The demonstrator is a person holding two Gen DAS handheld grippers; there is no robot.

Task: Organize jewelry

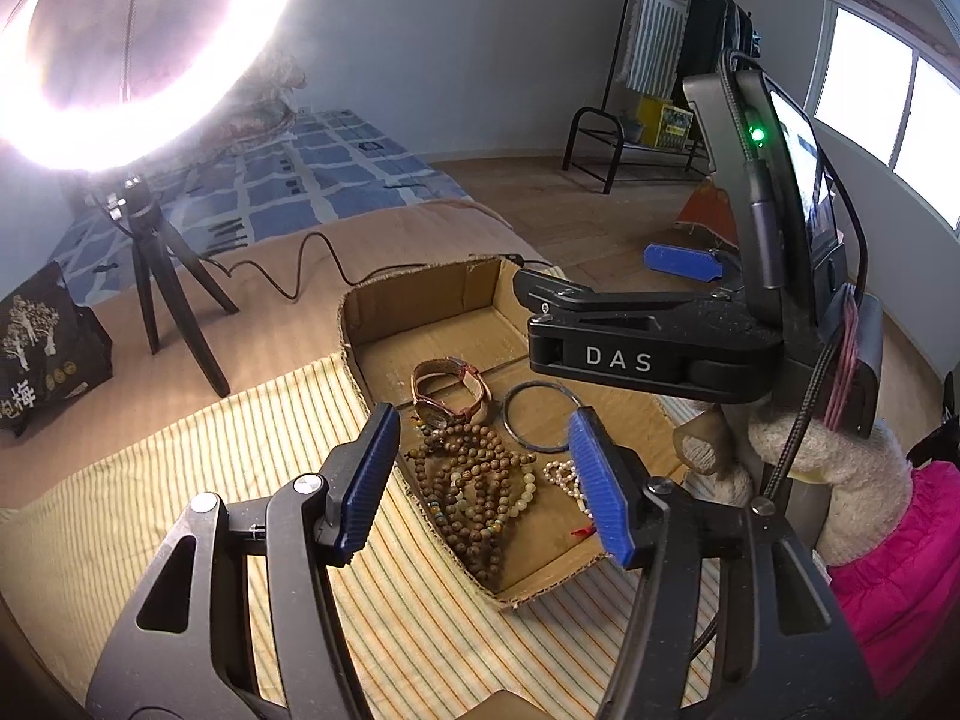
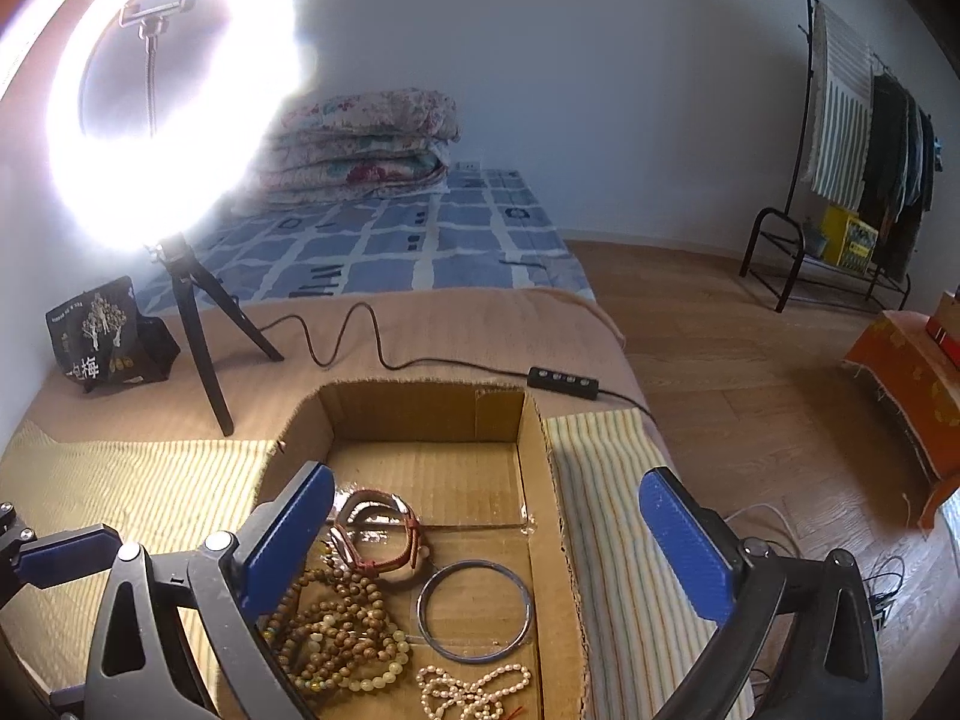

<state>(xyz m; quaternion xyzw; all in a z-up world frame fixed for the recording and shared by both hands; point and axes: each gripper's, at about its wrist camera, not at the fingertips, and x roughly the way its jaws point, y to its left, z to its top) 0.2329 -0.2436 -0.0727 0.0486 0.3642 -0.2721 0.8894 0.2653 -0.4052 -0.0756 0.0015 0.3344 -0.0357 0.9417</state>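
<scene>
A shallow cardboard box [image 1: 420, 294] [image 2: 420, 408] lies on a striped cloth and holds the jewelry. Inside are a brown-strap watch [image 1: 450, 393] [image 2: 378, 540], a thin metal bangle [image 1: 540, 417] [image 2: 474, 609], a heap of wooden bead strings [image 1: 474, 480] [image 2: 336, 630] and a pearl string [image 1: 564, 477] [image 2: 474, 690]. My left gripper [image 1: 486, 480] is open and empty above the box's near end. My right gripper [image 2: 486, 546] is open and empty over the box; its body [image 1: 660, 336] shows in the left wrist view above the box's right side.
A lit ring light on a black tripod [image 1: 168, 294] [image 2: 204, 324] stands at the back left, its cable and switch [image 2: 564, 383] running behind the box. A dark bag [image 1: 42, 348] [image 2: 102, 336] sits far left. The bed edge drops to wooden floor [image 2: 750, 408] on the right.
</scene>
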